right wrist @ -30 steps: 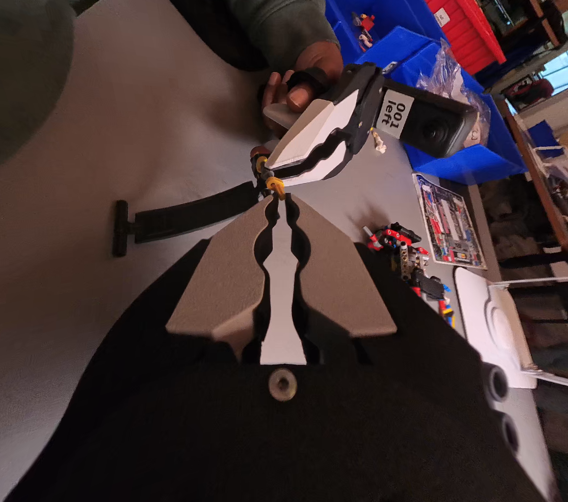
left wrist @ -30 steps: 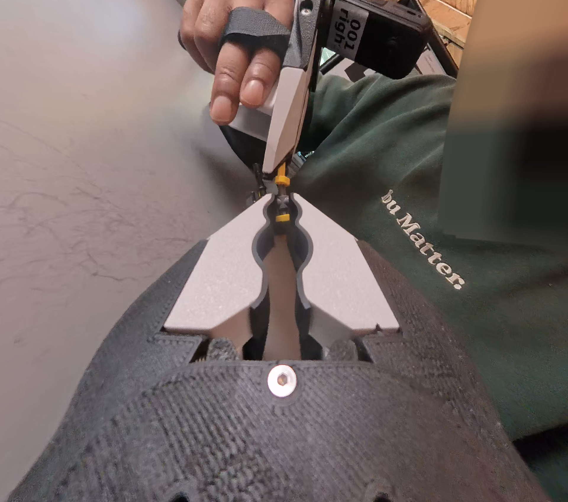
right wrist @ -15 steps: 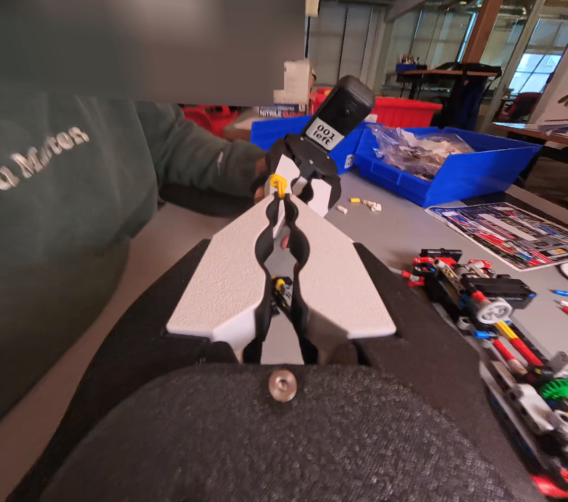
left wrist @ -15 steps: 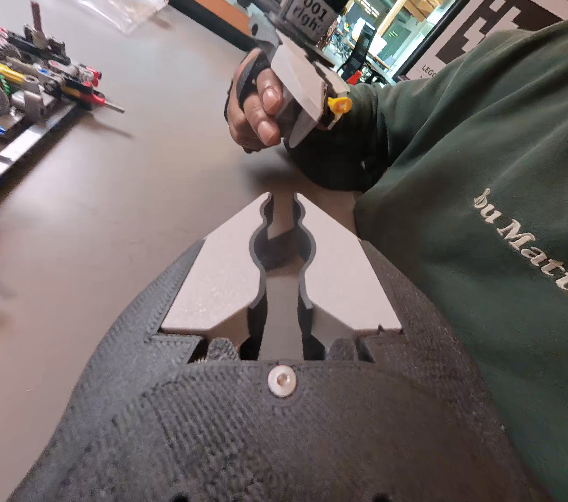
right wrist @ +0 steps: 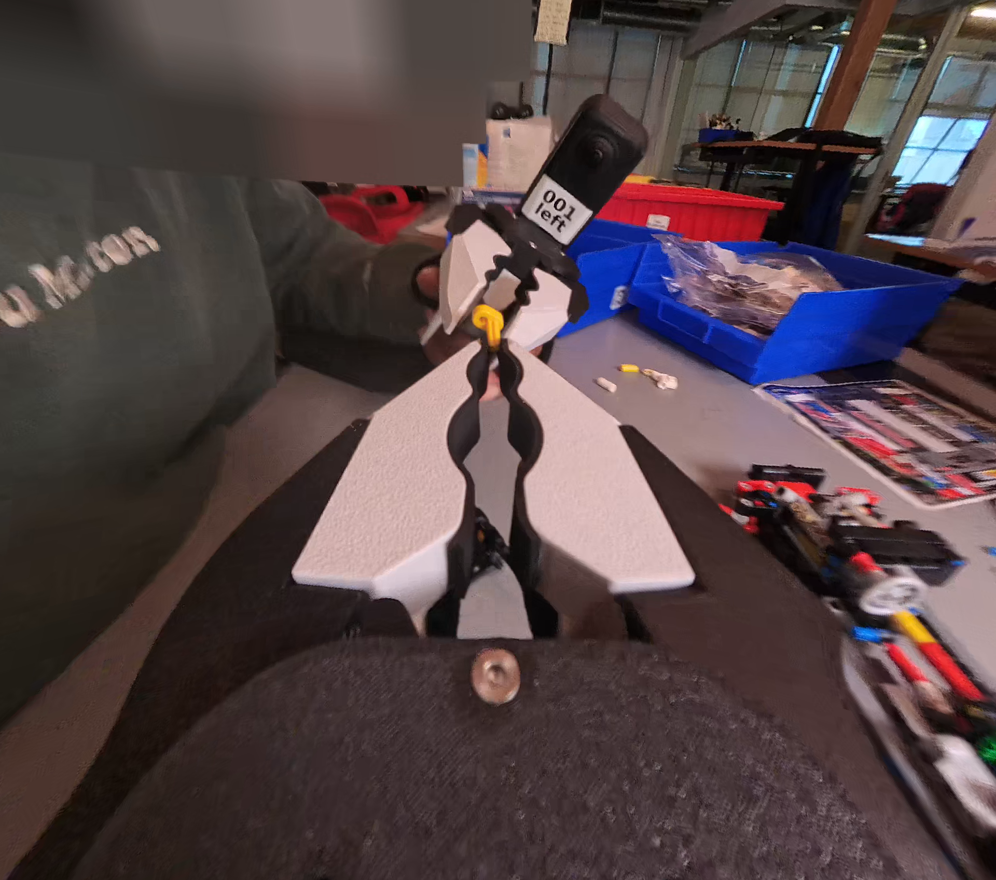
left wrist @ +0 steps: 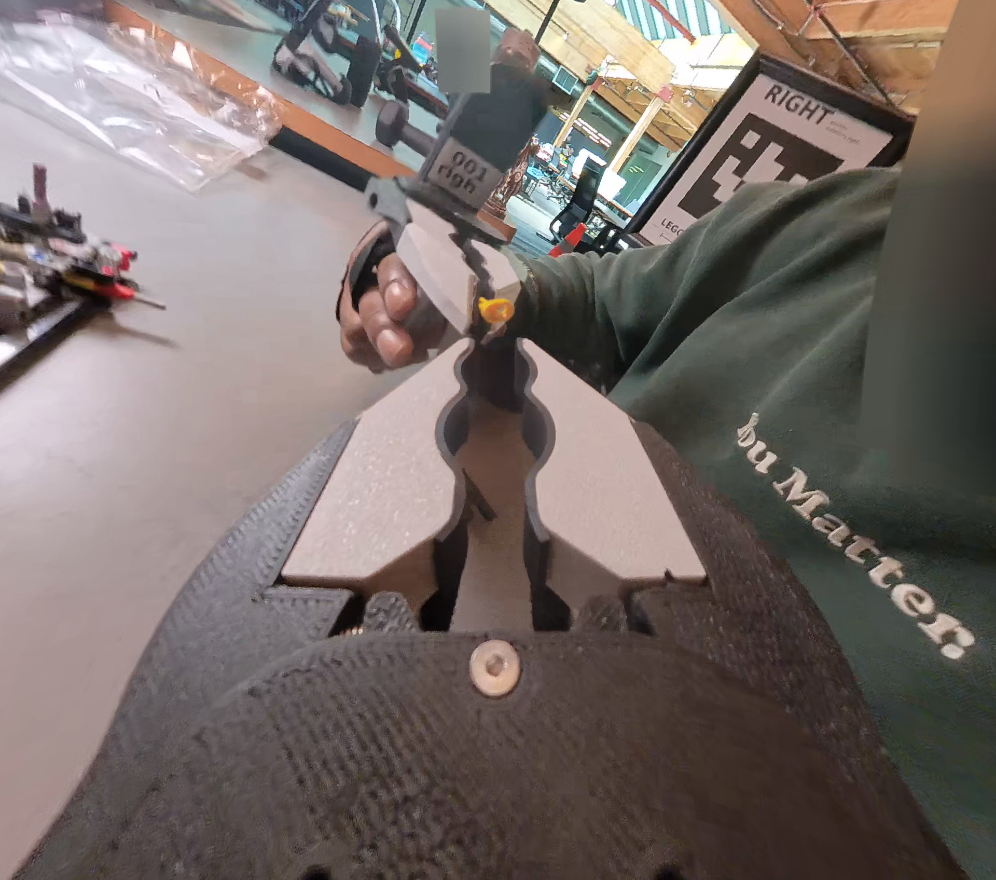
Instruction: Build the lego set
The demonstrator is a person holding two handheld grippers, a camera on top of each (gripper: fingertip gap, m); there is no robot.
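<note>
My right gripper is shut on a small yellow Lego piece that sticks out past its tips. It also shows in the left wrist view, where the yellow piece sits at its tip. My left gripper is narrowly open and empty, tips just below the right gripper. Its white fingers face me right behind the yellow piece. A small black piece with a yellow bit lies on the table under the grippers. The part-built Lego model lies on the table; it also shows at the left.
An instruction booklet lies beyond the model. Blue bins and a red bin stand at the back. Loose small pieces lie before the bins. A clear plastic bag lies far left. The person's green sleeve is close. My two grippers' fingertips are within a few centimetres of each other. The part-built Lego model is about 20 centimeters from both grippers' fingertips.
The left gripper has let go of the small black piece it held one second ago. Both grippers have tilted up from the table. The right gripper still holds the yellow piece.
</note>
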